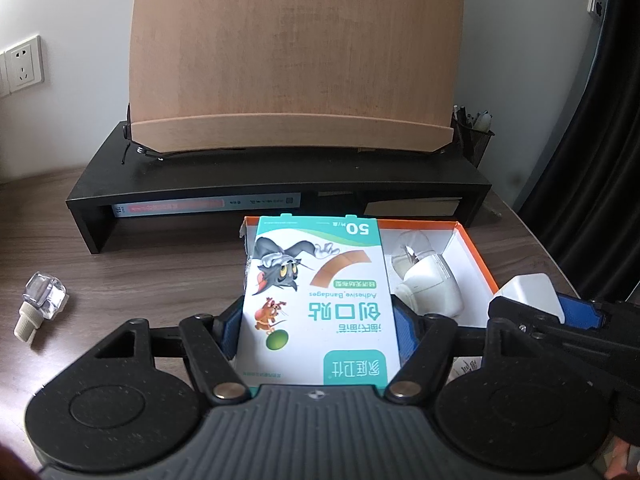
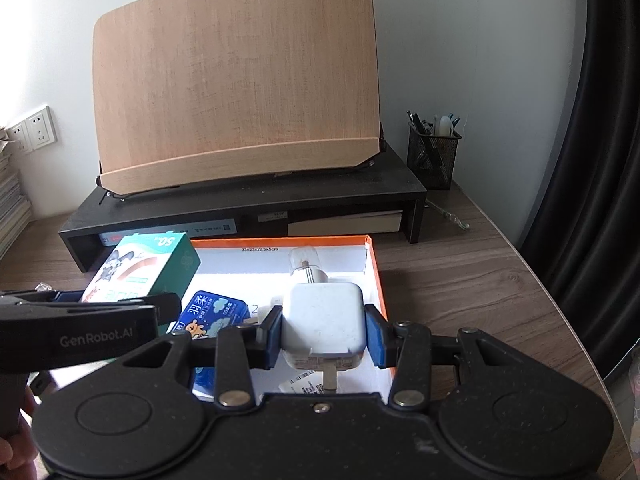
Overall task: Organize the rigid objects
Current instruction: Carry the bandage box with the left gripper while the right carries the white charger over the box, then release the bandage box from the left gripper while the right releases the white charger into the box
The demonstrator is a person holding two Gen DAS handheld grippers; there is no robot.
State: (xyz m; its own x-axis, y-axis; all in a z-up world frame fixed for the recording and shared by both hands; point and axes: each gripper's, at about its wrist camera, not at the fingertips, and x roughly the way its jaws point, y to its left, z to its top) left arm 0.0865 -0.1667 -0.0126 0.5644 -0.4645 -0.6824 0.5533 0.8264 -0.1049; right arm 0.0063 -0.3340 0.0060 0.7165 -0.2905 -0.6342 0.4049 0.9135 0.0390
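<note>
My left gripper (image 1: 316,328) is shut on a white and teal bandage box (image 1: 316,280) with a cartoon cat on it. It holds the box tilted over the left end of an orange-rimmed white tray (image 1: 476,248). My right gripper (image 2: 324,328) is shut on a white power adapter (image 2: 324,320) and hangs over the right half of the tray (image 2: 376,272). In the tray lie a blue packet (image 2: 212,316) and a white device with a clear bulb end (image 2: 304,264). In the right wrist view the bandage box (image 2: 148,268) shows at the left.
A black desk riser (image 1: 280,176) with books under it stands behind the tray and carries a wooden book stand (image 1: 296,60). A mesh pen holder (image 2: 434,156) stands at the riser's right end. A small clear bottle (image 1: 40,300) lies on the wooden desk at the left.
</note>
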